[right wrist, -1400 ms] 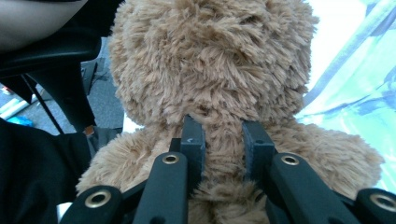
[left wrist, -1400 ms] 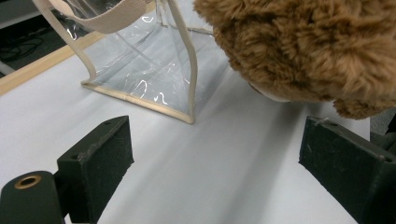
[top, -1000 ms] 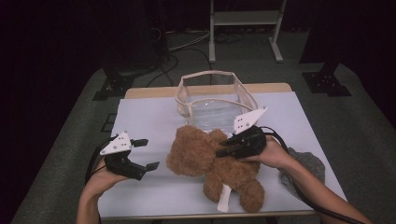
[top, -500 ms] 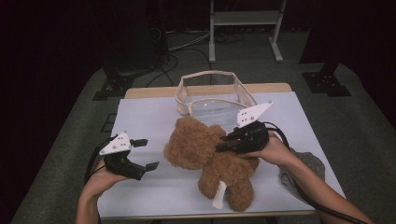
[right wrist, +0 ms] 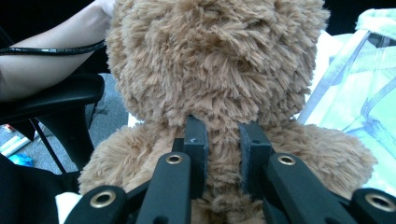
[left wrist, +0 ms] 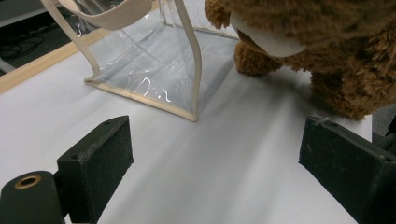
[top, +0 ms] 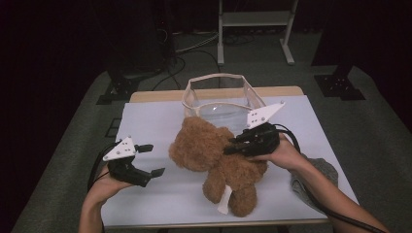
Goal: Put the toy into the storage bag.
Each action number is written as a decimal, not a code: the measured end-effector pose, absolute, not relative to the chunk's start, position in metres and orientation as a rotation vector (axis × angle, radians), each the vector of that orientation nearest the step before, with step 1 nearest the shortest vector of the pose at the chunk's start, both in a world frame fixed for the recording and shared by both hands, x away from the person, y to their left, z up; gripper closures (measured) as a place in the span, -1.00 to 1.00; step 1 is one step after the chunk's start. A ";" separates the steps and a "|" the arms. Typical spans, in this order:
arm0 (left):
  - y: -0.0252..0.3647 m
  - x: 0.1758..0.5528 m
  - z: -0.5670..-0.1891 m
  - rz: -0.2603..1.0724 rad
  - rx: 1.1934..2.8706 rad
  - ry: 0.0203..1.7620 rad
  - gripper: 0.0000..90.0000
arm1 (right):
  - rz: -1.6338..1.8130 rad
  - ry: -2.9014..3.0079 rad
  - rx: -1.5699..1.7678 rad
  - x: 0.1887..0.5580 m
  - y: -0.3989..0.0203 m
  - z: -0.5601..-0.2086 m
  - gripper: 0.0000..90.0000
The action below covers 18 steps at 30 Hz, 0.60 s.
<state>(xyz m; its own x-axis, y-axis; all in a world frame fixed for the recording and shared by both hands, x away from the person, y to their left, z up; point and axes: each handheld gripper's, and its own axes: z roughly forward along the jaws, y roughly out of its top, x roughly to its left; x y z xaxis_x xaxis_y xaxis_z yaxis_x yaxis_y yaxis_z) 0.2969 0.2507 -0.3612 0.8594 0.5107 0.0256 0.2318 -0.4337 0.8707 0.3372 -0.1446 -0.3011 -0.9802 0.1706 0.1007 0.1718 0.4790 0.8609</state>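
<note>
A brown plush teddy bear is over the middle of the white table, head to the left, legs toward the front edge. My right gripper is shut on the fur at the back of the teddy bear, just below the head; in the right gripper view the right gripper pinches the plush between both pads. My left gripper stands open at the front left, apart from the bear. In the left gripper view the left gripper has bare table between its jaws, with the bear ahead to the right.
A clear plastic bag with cream trim and handles stands open at the back of the table, just behind the bear; the left gripper view has the bag ahead. A grey cloth lies at the right edge under the person's forearm.
The right gripper has shifted slightly left and up with the bear in its grip, and the bear's legs have swung left. The left gripper has stayed where it was.
</note>
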 end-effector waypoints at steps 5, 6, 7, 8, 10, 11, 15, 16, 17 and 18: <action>0.251 0.297 -0.361 0.353 2.030 0.542 -0.81 | -1.585 -2.687 -0.319 0.338 -0.144 -0.302 0.70; 0.251 0.297 -0.361 0.352 2.030 0.541 -0.81 | -1.572 -2.692 -0.326 0.338 -0.142 -0.305 0.70; 0.251 0.297 -0.361 0.351 2.032 0.542 -0.81 | -1.555 -2.701 -0.321 0.339 -0.141 -0.307 0.70; 0.250 0.297 -0.362 0.350 2.033 0.543 -0.81 | -1.525 -2.716 -0.321 0.340 -0.139 -0.309 0.70; 0.250 0.297 -0.362 0.348 2.032 0.542 -0.81 | -1.437 -2.783 -0.298 0.340 -0.131 -0.315 0.69; 0.250 0.297 -0.362 0.349 2.032 0.543 -0.81 | -1.377 -2.823 -0.283 0.339 -0.126 -0.319 0.69; 0.251 0.297 -0.362 0.351 2.030 0.546 -0.81 | -1.087 -3.012 -0.178 0.334 -0.105 -0.339 0.62; 0.251 0.297 -0.362 0.350 2.028 0.548 -0.81 | -1.028 -3.045 -0.162 0.332 -0.100 -0.345 0.59; 0.251 0.297 -0.362 0.350 2.028 0.548 -0.81 | -1.028 -3.045 -0.162 0.332 -0.100 -0.345 0.59; 0.252 0.297 -0.362 0.350 2.030 0.547 -0.81 | -1.017 -3.062 -0.168 0.331 -0.098 -0.349 0.54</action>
<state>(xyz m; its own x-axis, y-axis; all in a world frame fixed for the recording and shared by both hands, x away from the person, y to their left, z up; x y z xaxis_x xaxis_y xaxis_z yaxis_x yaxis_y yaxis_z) 0.2968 0.2518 -0.3623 0.8577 0.5136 0.0224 0.2351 -0.4306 0.8714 0.3313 -0.0977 -0.3493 -0.9907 0.1262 -0.0517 0.0702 0.7968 0.6002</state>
